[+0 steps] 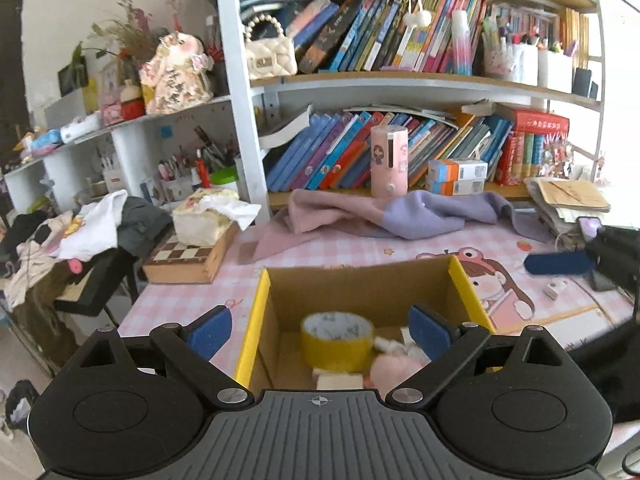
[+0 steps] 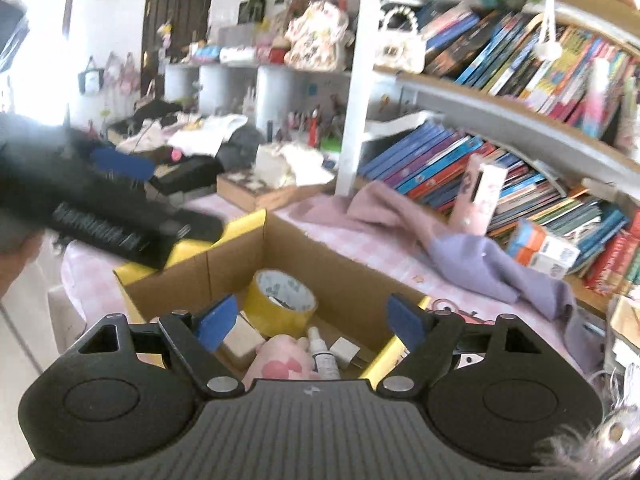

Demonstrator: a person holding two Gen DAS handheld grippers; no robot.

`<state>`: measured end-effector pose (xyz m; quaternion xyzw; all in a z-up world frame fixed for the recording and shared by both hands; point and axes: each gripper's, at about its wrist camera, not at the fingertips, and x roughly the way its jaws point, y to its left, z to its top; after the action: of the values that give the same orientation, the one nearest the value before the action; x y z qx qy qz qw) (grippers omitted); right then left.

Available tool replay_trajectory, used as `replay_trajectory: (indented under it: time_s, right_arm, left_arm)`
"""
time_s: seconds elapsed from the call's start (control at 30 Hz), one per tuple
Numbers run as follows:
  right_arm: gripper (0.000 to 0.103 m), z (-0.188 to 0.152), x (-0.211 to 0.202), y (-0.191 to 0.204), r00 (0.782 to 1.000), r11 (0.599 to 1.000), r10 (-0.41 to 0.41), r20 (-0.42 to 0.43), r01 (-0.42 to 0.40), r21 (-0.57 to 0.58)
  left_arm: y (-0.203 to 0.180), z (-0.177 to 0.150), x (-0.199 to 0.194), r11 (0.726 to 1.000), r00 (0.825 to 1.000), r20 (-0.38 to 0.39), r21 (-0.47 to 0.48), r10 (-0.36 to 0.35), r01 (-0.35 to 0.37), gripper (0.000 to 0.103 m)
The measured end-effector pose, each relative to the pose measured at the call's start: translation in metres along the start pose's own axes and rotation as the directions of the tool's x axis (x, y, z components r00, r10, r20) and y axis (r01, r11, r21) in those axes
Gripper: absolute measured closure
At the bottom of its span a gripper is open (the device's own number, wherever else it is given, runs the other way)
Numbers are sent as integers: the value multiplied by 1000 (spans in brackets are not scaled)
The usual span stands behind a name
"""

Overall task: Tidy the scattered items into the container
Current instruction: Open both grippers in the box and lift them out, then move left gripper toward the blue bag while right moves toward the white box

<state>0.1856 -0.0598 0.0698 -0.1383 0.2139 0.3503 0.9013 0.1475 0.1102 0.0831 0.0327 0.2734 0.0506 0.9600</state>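
An open cardboard box [image 1: 276, 304] with yellow-edged flaps sits on a pink checked desk mat [image 1: 176, 304]. Inside it lie a roll of yellow tape [image 1: 336, 342], a pink plush toy [image 1: 394, 368], a small dropper bottle [image 2: 322, 354] and pale little blocks [image 2: 240, 338].

The left gripper [image 1: 320, 326] hovers above the near side of the box. Its blue-padded jaws stand wide apart with nothing between them, and the tape roll shows below in the gap.

The right gripper [image 2: 310, 320] also hangs over the box from the near-right side. Its jaws are spread wide and hold nothing; the tape, the bottle and the plush toy lie beneath and between its fingertips, untouched.

On the mat to the right of the box, near the right gripper's blue finger as the left camera sees it, lies a small white item [image 1: 556, 288].

Behind the box a pink and lilac cloth [image 1: 400, 216] is crumpled on the mat, with a pink cylinder [image 1: 389, 162] standing just past it against shelves of leaning books [image 1: 332, 156]. A chessboard box [image 1: 188, 258] holding tissues rests at the left.
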Motion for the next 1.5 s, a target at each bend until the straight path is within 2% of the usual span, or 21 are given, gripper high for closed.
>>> replay_trajectory:
  time_s: [0.17, 0.37, 0.5, 0.57, 0.7, 0.77, 0.83, 1.1, 1.3, 1.5]
  right_arm:
    - [22, -12, -39, 11, 997, 998, -57, 48, 56, 14]
    - [28, -37, -79, 27, 994, 994, -107, 29, 106, 31]
    - [35, -58, -103, 39, 990, 990, -138, 4, 138, 43]
    - [43, -70, -110, 45, 988, 986, -157, -13, 157, 53]
    - [46, -97, -120, 55, 973, 970, -220, -71, 225, 86]
    - [46, -109, -123, 57, 966, 963, -232, -114, 245, 115]
    - [46, -119, -126, 59, 962, 960, -227, -151, 247, 129]
    - [46, -131, -130, 58, 948, 957, -224, -225, 258, 132]
    - [47, -127, -140, 49, 947, 959, -261, -186, 277, 65]
    - [47, -138, -146, 46, 939, 947, -272, -211, 300, 116]
  left_arm:
    - [-5, -30, -42, 999, 999, 40, -51, 0, 2, 6]
    - [-22, -66, -82, 998, 999, 50, -57, -20, 23, 6]
    - [-33, -88, -98, 998, 999, 31, -51, -30, 32, 6]
    - [-40, -99, -103, 999, 1000, 20, -32, -17, 17, 6]
    - [-55, -125, -109, 998, 998, -10, 24, 61, -61, 6]
    - [-56, -134, -109, 999, 998, -48, -6, 49, -50, 6]
    - [-57, -139, -109, 1000, 997, -75, -25, 10, -12, 6]
    - [-84, -144, -109, 992, 991, -106, 87, -80, 90, 6]
    - [-92, -143, -108, 987, 990, -93, 107, -106, 116, 6]
    - [-102, -141, -102, 982, 985, -104, 114, -138, 149, 6]
